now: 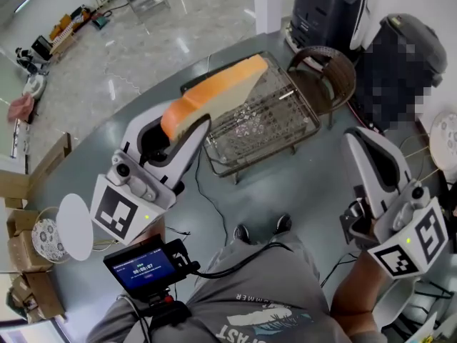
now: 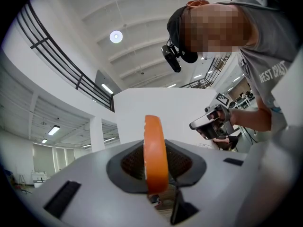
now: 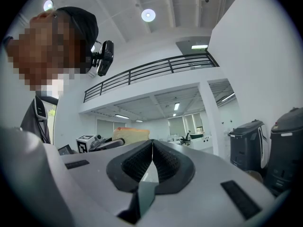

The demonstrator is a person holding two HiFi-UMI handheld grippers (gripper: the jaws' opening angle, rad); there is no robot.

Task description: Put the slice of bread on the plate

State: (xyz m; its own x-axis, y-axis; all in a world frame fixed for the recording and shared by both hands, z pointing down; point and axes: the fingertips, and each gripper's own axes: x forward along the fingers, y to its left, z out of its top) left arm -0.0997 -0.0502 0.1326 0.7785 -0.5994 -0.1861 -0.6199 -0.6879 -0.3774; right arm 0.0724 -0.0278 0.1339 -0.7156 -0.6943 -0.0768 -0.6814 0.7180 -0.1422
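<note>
The slice of bread [image 1: 221, 91], orange at the crust and pale on its face, is clamped at one end in my left gripper [image 1: 175, 125] and sticks out over the wire rack [image 1: 285, 131]. In the left gripper view the bread [image 2: 155, 150] stands edge-on between the pads of my left gripper [image 2: 156, 171]. A plain white plate [image 1: 75, 227] lies low at the left, behind that gripper. My right gripper [image 1: 365, 148] is at the right, apart from the bread, and in its own view this gripper [image 3: 152, 161] has its jaws closed with nothing between them.
A patterned plate [image 1: 41, 238] and cardboard boxes [image 1: 21, 259] sit beside the white plate. A wicker basket [image 1: 325, 73] and black bins [image 1: 332, 9] stand beyond the rack. Another patterned plate [image 1: 446, 141] is at the right edge. Cables [image 1: 207, 191] run across the grey table.
</note>
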